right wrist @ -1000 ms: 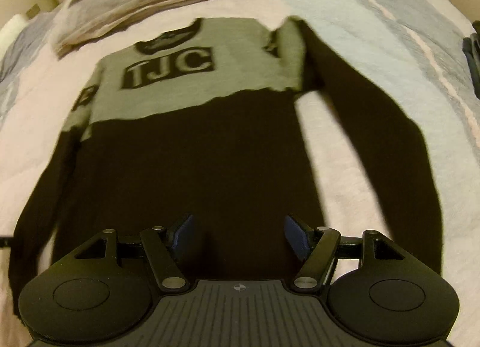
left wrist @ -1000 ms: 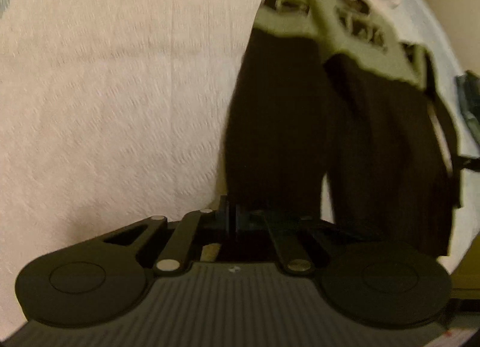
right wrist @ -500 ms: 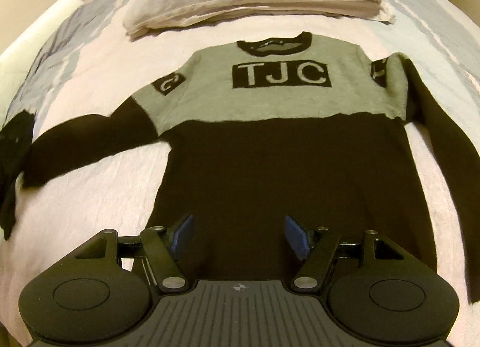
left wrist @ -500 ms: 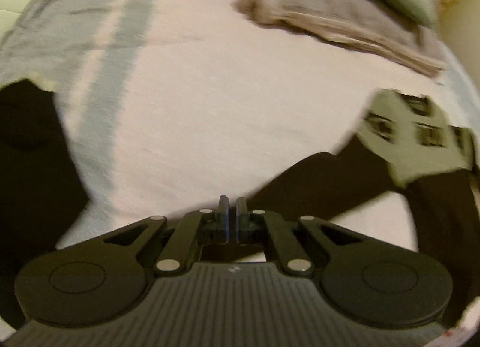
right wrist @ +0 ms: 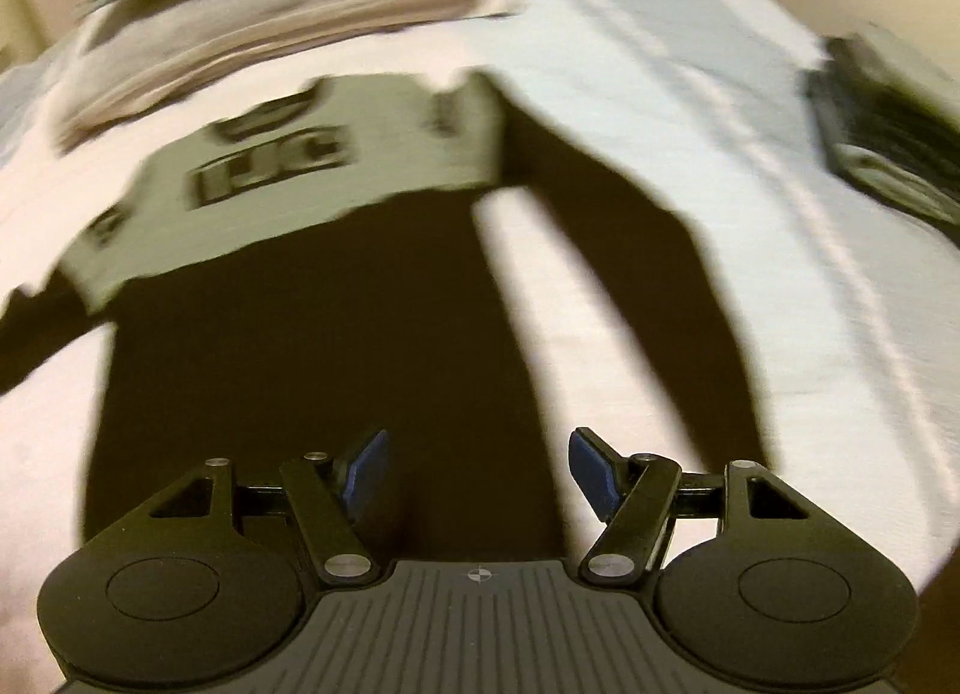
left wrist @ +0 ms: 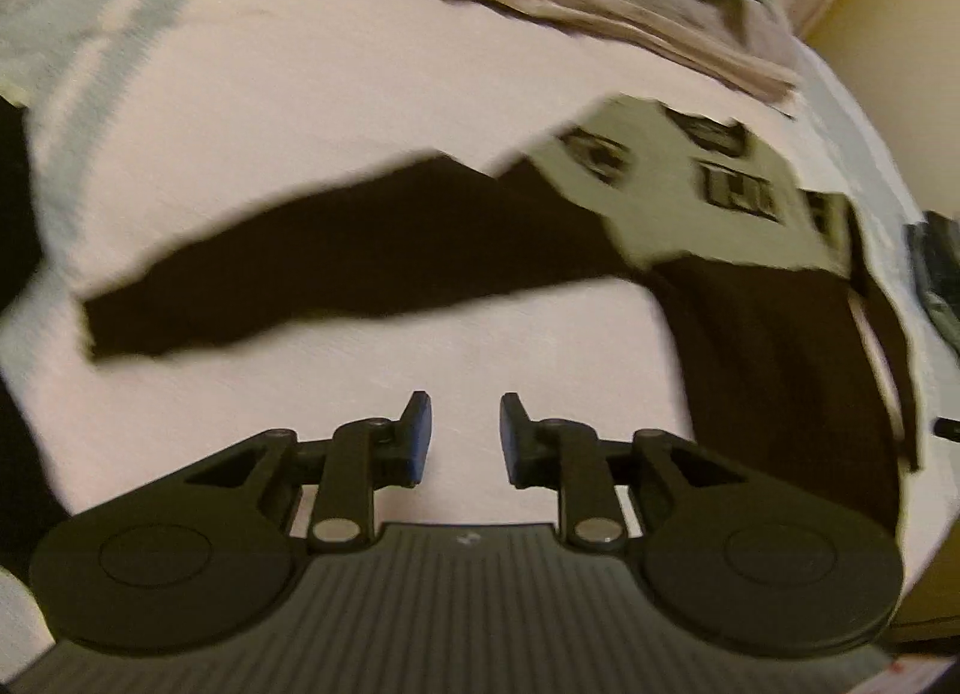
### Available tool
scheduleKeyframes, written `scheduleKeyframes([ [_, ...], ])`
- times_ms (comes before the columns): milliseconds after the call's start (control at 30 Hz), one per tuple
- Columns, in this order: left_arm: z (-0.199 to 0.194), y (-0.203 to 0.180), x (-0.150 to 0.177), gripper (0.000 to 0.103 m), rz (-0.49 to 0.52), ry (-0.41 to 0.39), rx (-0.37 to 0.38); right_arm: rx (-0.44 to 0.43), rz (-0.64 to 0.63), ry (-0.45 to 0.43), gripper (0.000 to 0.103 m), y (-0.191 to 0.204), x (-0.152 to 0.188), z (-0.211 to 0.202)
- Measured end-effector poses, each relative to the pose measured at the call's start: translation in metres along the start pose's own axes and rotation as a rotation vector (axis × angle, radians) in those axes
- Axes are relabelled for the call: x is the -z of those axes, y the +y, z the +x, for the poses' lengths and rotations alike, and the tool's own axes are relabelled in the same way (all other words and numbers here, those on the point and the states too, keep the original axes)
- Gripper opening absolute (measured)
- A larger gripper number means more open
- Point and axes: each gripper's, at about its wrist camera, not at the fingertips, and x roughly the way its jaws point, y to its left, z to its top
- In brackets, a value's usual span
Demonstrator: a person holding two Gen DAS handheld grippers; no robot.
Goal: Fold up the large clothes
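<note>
The left wrist camera is sitting just behind the left claw [left wrist: 460,436], looking forward and down over the bed [left wrist: 312,111] from the sweater's [left wrist: 774,346] outstretched-sleeve side, so the sweater is lying across the right half of its view. The right wrist camera is riding behind the right claw [right wrist: 478,475], hovering low over the sweater [right wrist: 312,346] near its hem and facing up its length toward the folded blankets [right wrist: 282,21] at the head of the bed. Both views are sharing the sweater, the blankets [left wrist: 588,3] and the bed cover; both are blurred.
</note>
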Motion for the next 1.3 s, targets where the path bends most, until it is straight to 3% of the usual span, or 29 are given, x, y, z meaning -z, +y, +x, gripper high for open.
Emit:
scheduleKeyframes([
  [100, 0.011, -0.050, 0.012, 0.024, 0.018, 0.030, 0.030, 0.058, -0.007, 0.004, 0.064, -0.045, -0.004, 0.013],
  [233, 0.029, -0.116, 0.022, 0.025, 0.048, 0.045, 0.030, -0.013, -0.078, 0.031, 0.063, -0.079, -0.002, 0.050],
  [367, 0.048, -0.180, 0.025, 0.026, 0.093, 0.082, 0.004, -0.061, -0.273, 0.024, 0.063, -0.088, 0.005, 0.084],
  [433, 0.057, -0.212, 0.025, 0.027, 0.126, 0.104, -0.017, -0.076, -0.349, 0.035, 0.049, -0.096, 0.005, 0.101],
  [467, 0.062, -0.228, 0.024, 0.027, 0.139, 0.117, -0.021, -0.087, -0.367, 0.052, 0.023, -0.104, 0.005, 0.107],
  [500, 0.067, -0.241, 0.023, 0.027, 0.149, 0.128, -0.024, -0.105, -0.373, 0.054, 0.004, -0.113, 0.002, 0.108],
  [533, 0.070, -0.255, 0.021, 0.027, 0.160, 0.135, -0.026, -0.134, -0.369, 0.045, 0.001, -0.124, -0.005, 0.103],
  [700, 0.078, -0.320, 0.004, 0.028, 0.210, 0.134, 0.003, -0.083, -0.354, -0.061, 0.001, -0.191, -0.048, 0.060],
  [800, 0.081, -0.351, -0.009, 0.031, 0.246, 0.119, 0.022, -0.085, -0.184, -0.083, 0.001, -0.249, -0.092, 0.050],
  [933, 0.087, -0.377, -0.022, 0.034, 0.276, 0.104, 0.028, -0.162, 0.044, -0.073, 0.001, -0.316, -0.147, 0.054],
  [1067, 0.097, -0.389, -0.024, 0.035, 0.279, 0.122, 0.026, -0.095, 0.057, -0.065, 0.003, -0.333, -0.190, 0.076],
  [1167, 0.099, -0.387, -0.021, 0.035, 0.274, 0.136, 0.016, 0.018, 0.038, -0.058, 0.015, -0.332, -0.196, 0.090],
  [1300, 0.095, -0.377, -0.015, 0.039, 0.249, 0.144, -0.012, 0.004, 0.060, -0.041, 0.043, -0.332, -0.184, 0.096],
])
